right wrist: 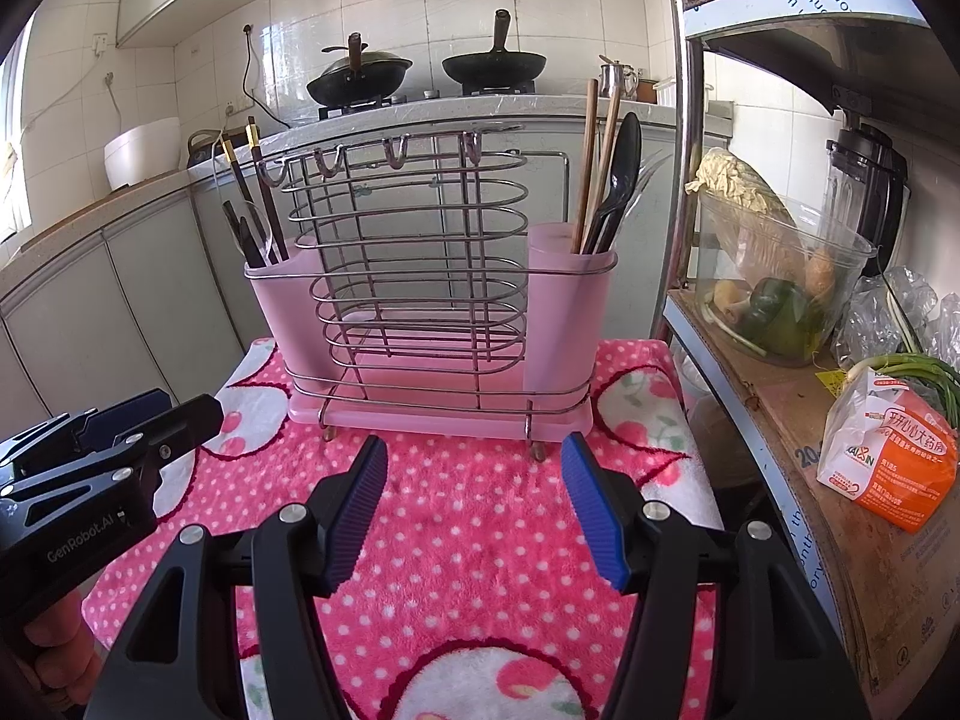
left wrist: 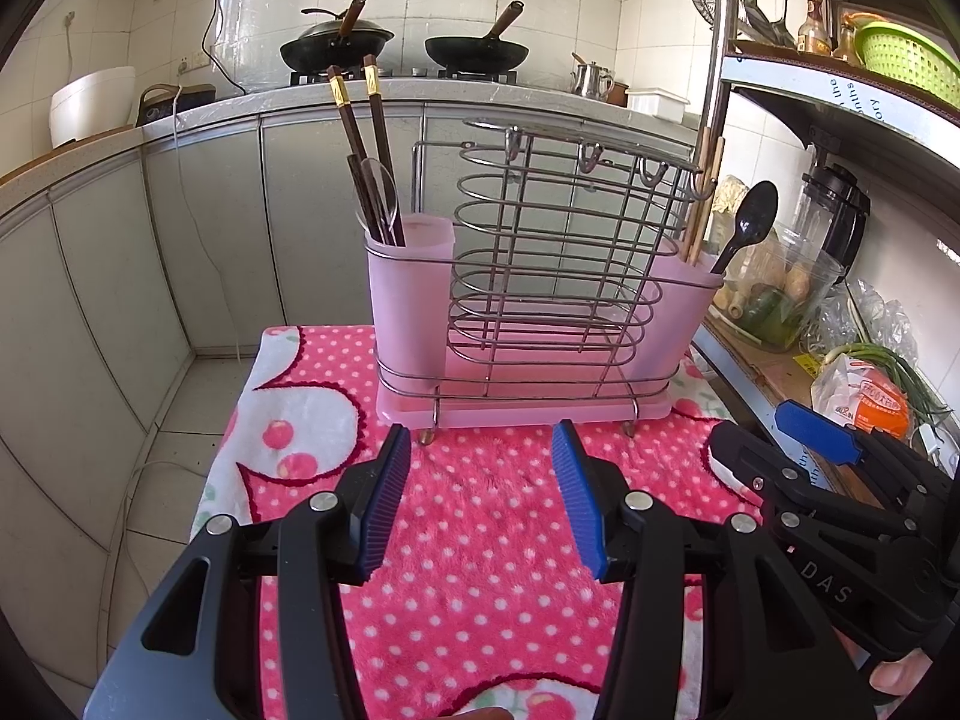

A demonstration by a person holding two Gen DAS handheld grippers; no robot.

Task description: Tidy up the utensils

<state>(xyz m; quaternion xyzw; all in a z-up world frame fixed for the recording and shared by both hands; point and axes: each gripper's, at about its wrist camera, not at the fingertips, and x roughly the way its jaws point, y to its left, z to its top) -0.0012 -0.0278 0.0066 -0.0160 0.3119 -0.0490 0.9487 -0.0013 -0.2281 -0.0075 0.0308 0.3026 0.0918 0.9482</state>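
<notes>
Ribbed blue jaws gape over fluffy dotted towel (left wrist: 480, 540); wire rack (left wrist: 540, 276) beyond.

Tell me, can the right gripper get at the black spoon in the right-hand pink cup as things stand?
Probably yes. The right gripper is open and empty above the towel, and the black spoon stands well above the right cup. Only the light wooden chopsticks beside it crowd the grasp.

Pink holder (left wrist: 408, 300); pink polka-dot towel (left wrist: 480, 570)

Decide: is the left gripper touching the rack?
Apart. The left wrist view shows bare cloth between the left gripper and the rack.
</notes>
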